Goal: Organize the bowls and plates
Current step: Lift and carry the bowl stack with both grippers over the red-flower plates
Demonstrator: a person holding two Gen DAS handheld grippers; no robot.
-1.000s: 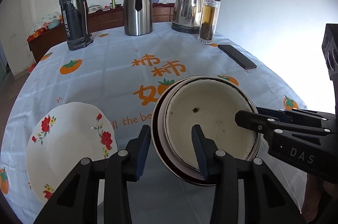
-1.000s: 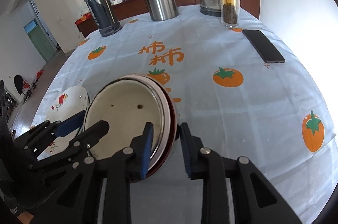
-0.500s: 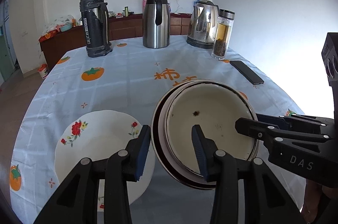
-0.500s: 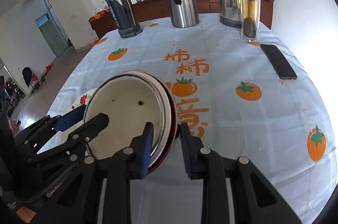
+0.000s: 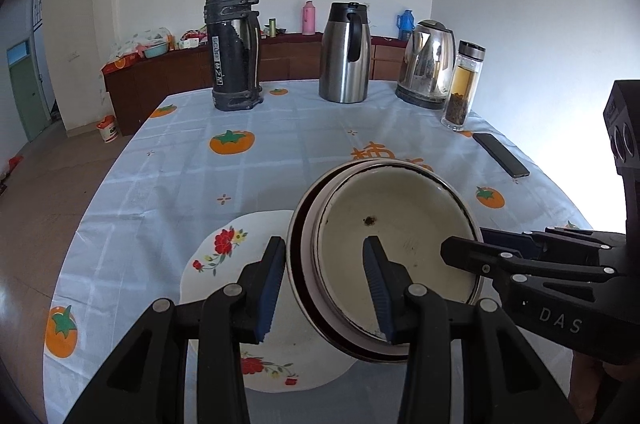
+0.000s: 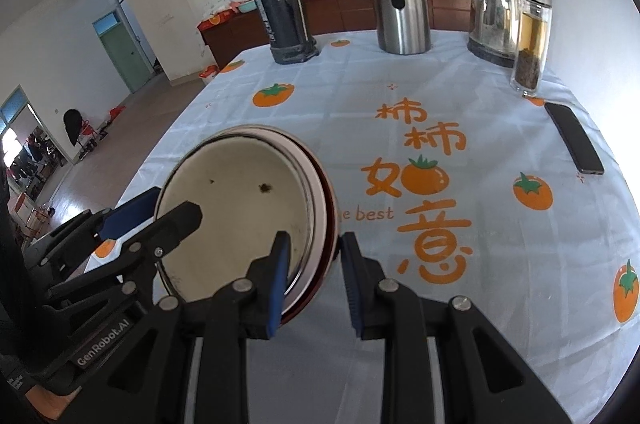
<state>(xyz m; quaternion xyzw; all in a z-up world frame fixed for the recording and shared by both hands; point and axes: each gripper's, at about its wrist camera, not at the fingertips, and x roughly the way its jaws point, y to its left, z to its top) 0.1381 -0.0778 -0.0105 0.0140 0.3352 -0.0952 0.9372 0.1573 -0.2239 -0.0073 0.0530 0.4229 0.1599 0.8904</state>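
We hold a stack of bowls [image 5: 394, 244] in the air between our two tools, above the near part of the surface [image 5: 280, 160]. The stack is a cream enamel bowl with a dark rim nested inside at least one wider bowl with a reddish-brown edge; how many bowls are in the stack we cannot tell. It is tilted, its opening facing back toward us.

Our left tool [image 5: 325, 288] is clenched on the left side of the stack's rim, one blue pad inside the cream bowl and the other against the outer wall. Our right tool [image 6: 314, 276] grips the opposite side of the rim the same way, one pad inside and one outside. Each tool shows in the other's view, reaching in from the side.

Under the stack, near the near-left edge of the surface, lies a white plate with red flowers [image 5: 224, 252], partly hidden by the bowls and the left tool.

Along the far edge of the surface stand a black flask [image 5: 233, 44], a steel jug [image 5: 346, 54], an electric kettle [image 5: 429, 64] and a glass tea bottle [image 5: 463, 86]. A dark phone [image 5: 501, 155] lies flat near the right edge, well apart from the bowls. The cloth on the surface is pale blue with orange fruit prints.
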